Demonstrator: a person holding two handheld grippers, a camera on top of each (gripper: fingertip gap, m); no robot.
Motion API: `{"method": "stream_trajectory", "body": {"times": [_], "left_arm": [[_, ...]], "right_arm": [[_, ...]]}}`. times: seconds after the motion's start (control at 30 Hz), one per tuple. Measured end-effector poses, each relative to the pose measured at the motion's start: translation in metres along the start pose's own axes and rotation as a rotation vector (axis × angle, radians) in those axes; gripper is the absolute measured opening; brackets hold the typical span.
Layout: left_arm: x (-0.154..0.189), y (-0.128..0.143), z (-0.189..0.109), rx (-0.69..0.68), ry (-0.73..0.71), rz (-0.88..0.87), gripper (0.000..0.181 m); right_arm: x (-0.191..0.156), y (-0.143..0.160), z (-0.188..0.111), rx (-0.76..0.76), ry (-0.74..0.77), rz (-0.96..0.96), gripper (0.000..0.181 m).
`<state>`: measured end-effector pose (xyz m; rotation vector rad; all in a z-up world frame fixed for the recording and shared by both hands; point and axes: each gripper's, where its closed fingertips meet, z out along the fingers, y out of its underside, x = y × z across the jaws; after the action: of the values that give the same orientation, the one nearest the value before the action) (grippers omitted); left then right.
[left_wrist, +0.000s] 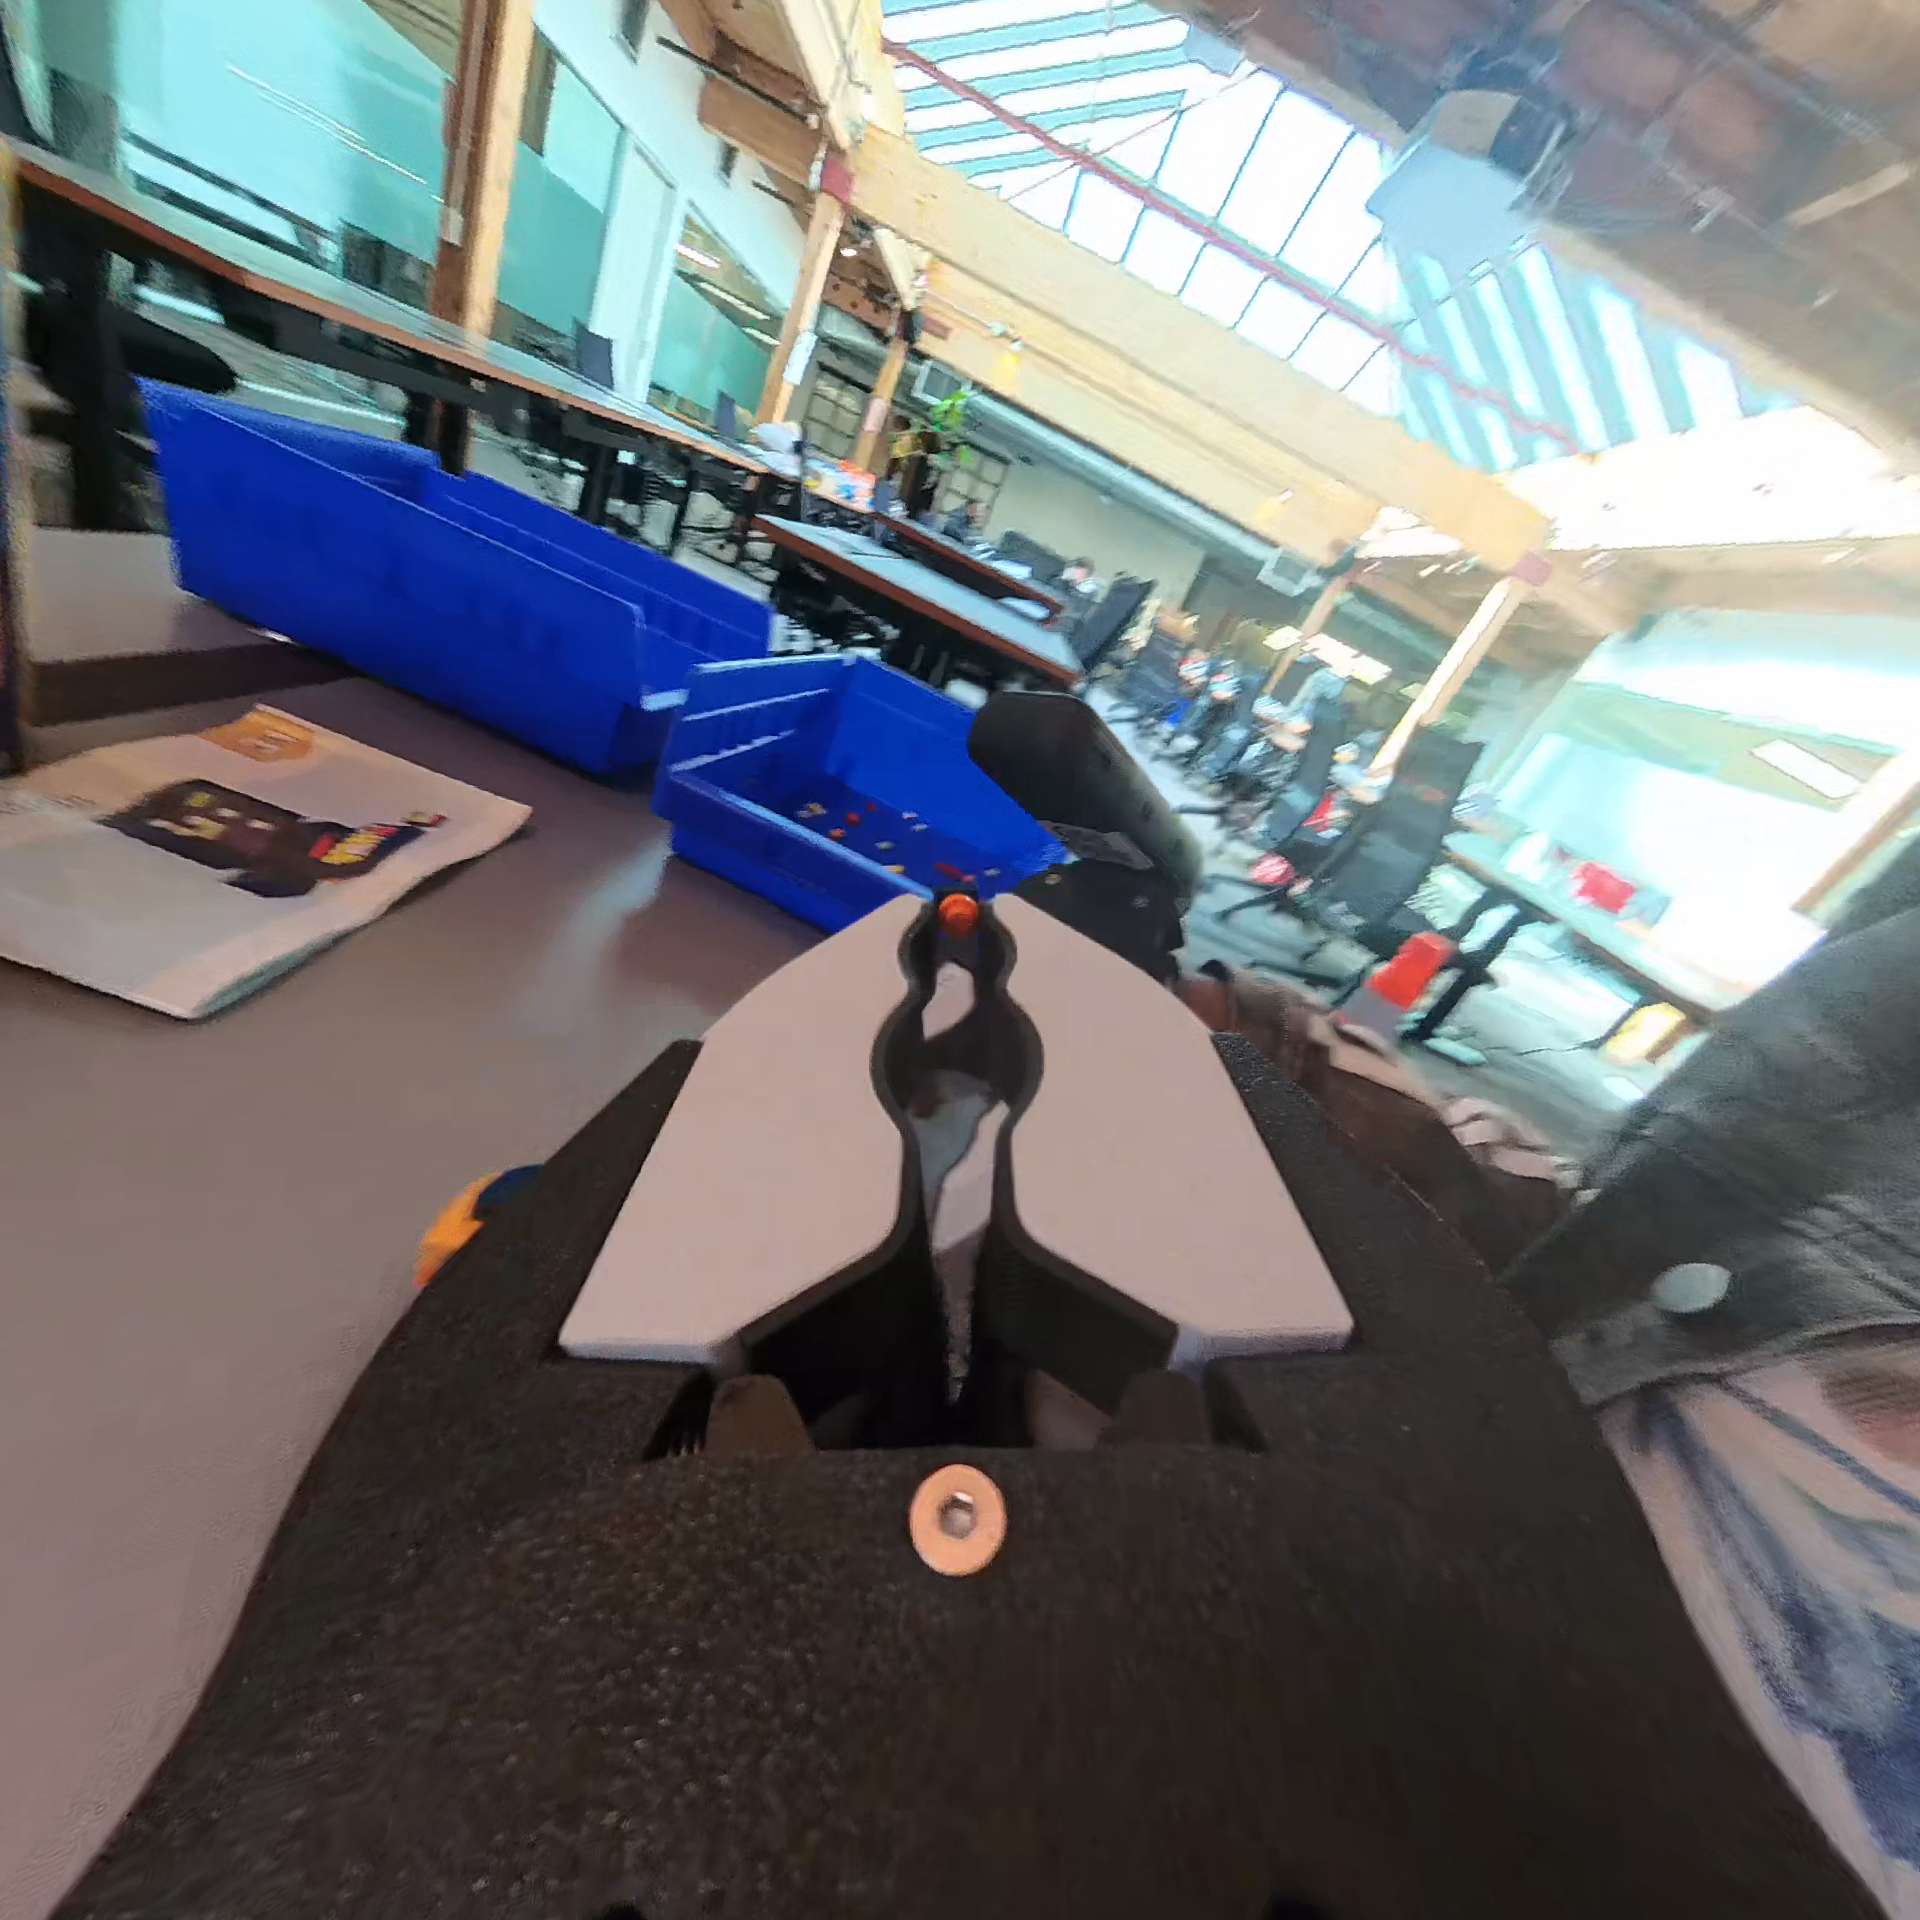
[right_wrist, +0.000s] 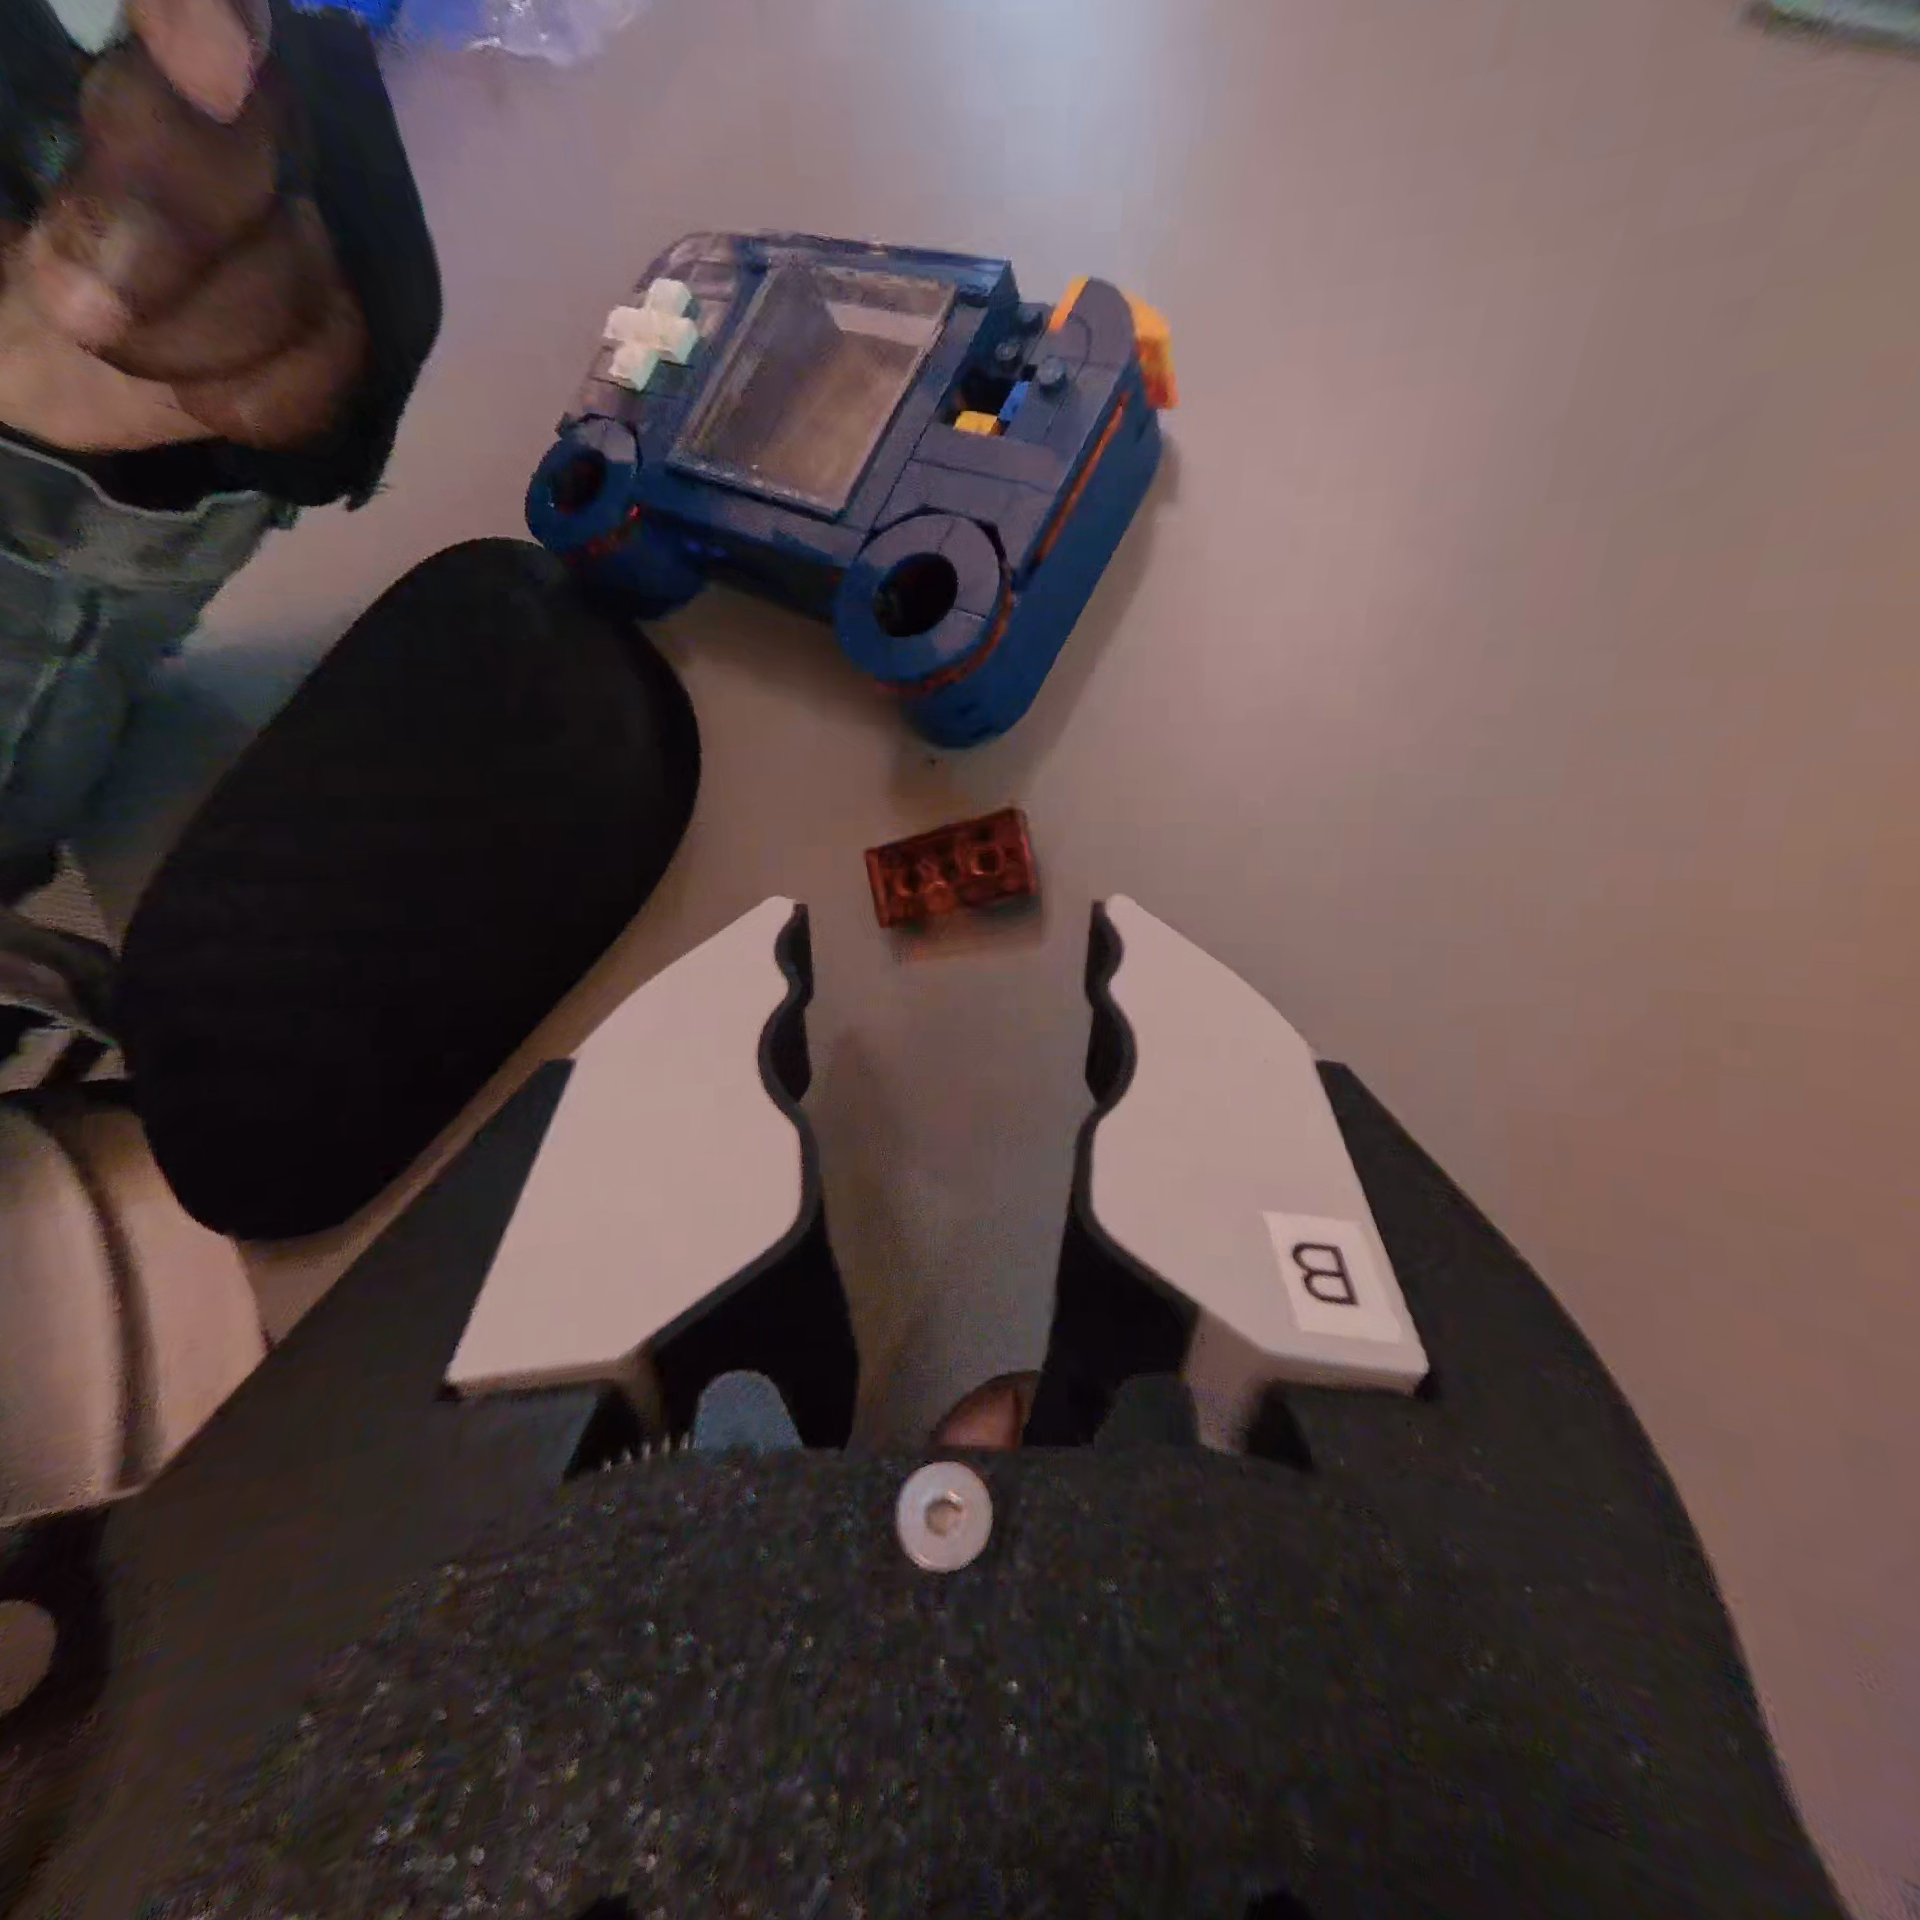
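Observation:
My left gripper (left_wrist: 954, 914) is shut on a small orange round piece (left_wrist: 956, 910), held above the grey table (left_wrist: 312, 1195) and pointing toward a small blue bin (left_wrist: 831, 800) with several tiny bricks in it. My right gripper (right_wrist: 945, 914) is open and empty, pointing down at the table. A translucent dark-orange brick (right_wrist: 951, 868) lies on the table just beyond its fingertips. Farther on lies a dark-blue brick-built handheld console model (right_wrist: 852, 468) with a clear screen and a white cross pad. The left gripper's black body (right_wrist: 405, 883) shows to its left.
A larger blue bin (left_wrist: 436, 582) stands behind the small one. An instruction booklet (left_wrist: 218, 852) lies on the table at left. A person's hand (right_wrist: 156, 260) and dark sleeve (left_wrist: 1714, 1195) are near. Desks and chairs fill the room beyond the table edge.

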<state>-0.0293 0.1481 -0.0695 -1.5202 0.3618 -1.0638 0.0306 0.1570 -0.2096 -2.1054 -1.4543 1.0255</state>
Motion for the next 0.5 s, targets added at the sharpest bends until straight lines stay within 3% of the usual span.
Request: {"method": "stream_trajectory", "body": {"times": [0.03,0.1,0.2,0.27,0.43,0.5], "left_arm": [[0.005,0.000,0.000,0.008,0.051,-0.062,0.006],[0.015,0.000,0.000,0.003,0.169,-0.195,0.006],[0.036,-0.003,-0.002,0.016,0.371,-0.393,0.006],[0.046,-0.002,-0.002,0.006,0.447,-0.462,0.006],[0.059,0.003,0.003,-0.034,0.489,-0.480,0.006],[0.061,0.002,0.002,-0.038,0.496,-0.478,0.006]], "right_arm": [[0.001,-0.003,-0.005,0.009,0.034,-0.064,0.057],[-0.006,-0.018,-0.017,0.084,0.073,-0.264,0.051],[-0.056,-0.072,-0.055,0.492,0.111,-0.738,0.034],[-0.093,-0.097,-0.083,0.747,0.147,-0.957,0.019],[-0.115,-0.107,-0.080,0.692,0.076,-1.069,0.017],[-0.115,-0.109,-0.078,0.682,0.090,-1.098,0.008]]}}
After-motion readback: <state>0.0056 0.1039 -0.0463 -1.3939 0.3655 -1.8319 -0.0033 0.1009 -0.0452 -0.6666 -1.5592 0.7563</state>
